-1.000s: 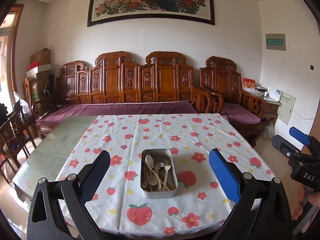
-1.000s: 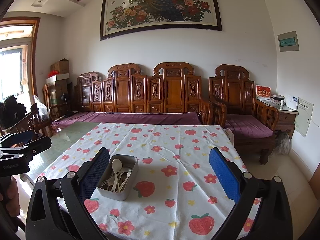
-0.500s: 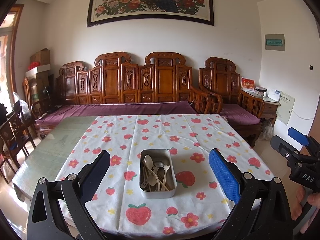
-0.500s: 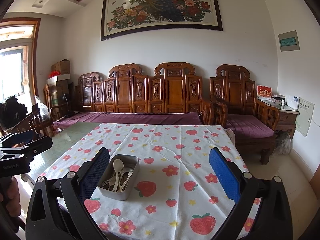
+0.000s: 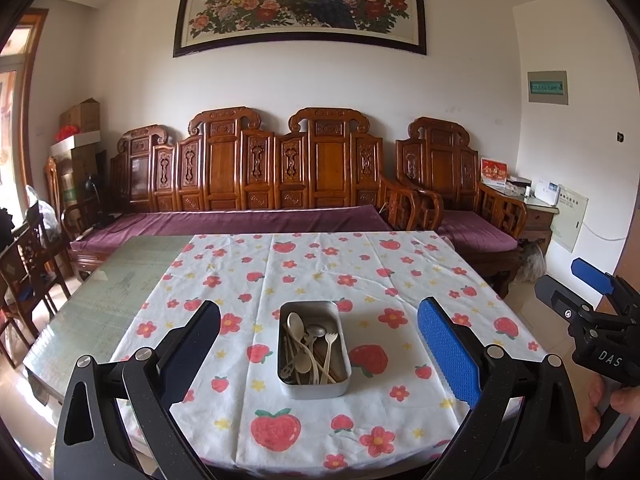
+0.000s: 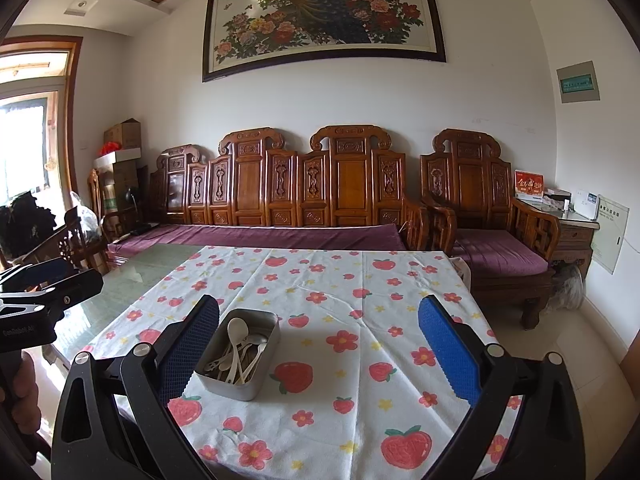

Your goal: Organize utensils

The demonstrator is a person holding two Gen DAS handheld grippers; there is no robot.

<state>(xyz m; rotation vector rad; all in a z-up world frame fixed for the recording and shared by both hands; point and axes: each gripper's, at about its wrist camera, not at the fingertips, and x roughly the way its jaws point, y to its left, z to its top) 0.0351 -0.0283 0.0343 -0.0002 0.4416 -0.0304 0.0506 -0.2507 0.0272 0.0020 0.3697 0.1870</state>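
A rectangular metal tin [image 5: 337, 387] stands on the flowered tablecloth [image 5: 320, 272] near the table's front edge. It holds several pale spoons [image 5: 296, 325], a fork [image 5: 330, 339] and chopsticks. In the right wrist view the tin [image 6: 248, 388] sits at the lower left, beside my left finger. My left gripper [image 5: 319, 340] is open and empty, raised in front of the tin. My right gripper [image 6: 319, 340] is open and empty, to the right of the tin; it also shows in the left wrist view [image 5: 588, 292].
The cloth covers the right part of a glass-topped table [image 5: 100, 292]. A carved wooden sofa [image 5: 280, 184] with purple cushions stands behind it, an armchair [image 5: 460, 200] at the right. Dark chairs [image 5: 24, 264] stand at the left. Tiled floor [image 6: 580, 360] lies to the right.
Both grippers have drifted slightly; the tin sits a little lower and nearer in both views. Nothing was taken hold of or let go.
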